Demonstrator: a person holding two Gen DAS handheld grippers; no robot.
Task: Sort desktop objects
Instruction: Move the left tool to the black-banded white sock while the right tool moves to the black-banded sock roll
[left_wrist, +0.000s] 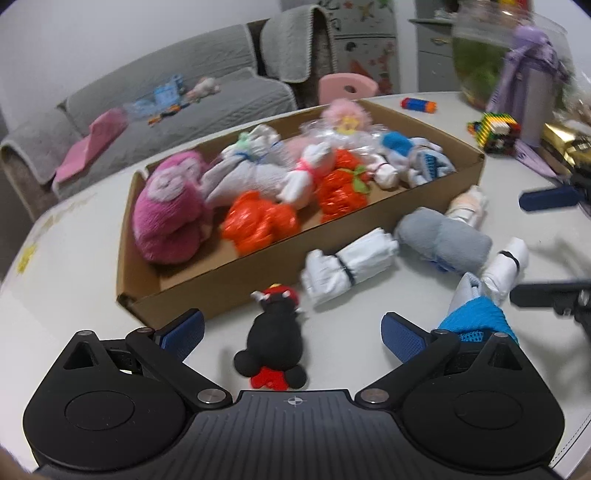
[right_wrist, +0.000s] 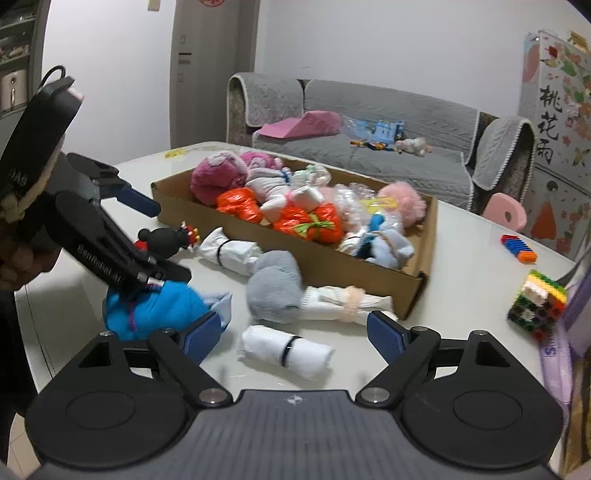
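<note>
A cardboard box (left_wrist: 236, 280) on the white table holds plush toys, orange bags and rolled cloths; it also shows in the right wrist view (right_wrist: 328, 266). My left gripper (left_wrist: 293, 332) is open, its fingers either side of a black mouse plush (left_wrist: 273, 343) lying on the table; the plush also shows in the right wrist view (right_wrist: 166, 238). My right gripper (right_wrist: 295, 334) is open just above a white rolled cloth (right_wrist: 286, 350). A grey plush (right_wrist: 275, 291), a blue cloth bundle (right_wrist: 155, 308) and two more white rolls (right_wrist: 229, 251) (right_wrist: 343, 302) lie beside the box.
A colourful block cube (right_wrist: 537, 304) and a small block stack (right_wrist: 519, 248) sit on the table to the right. A fish bowl (left_wrist: 491, 55) and purple bottle (left_wrist: 532, 85) stand at the far edge. A grey sofa (right_wrist: 369, 122) is behind the table.
</note>
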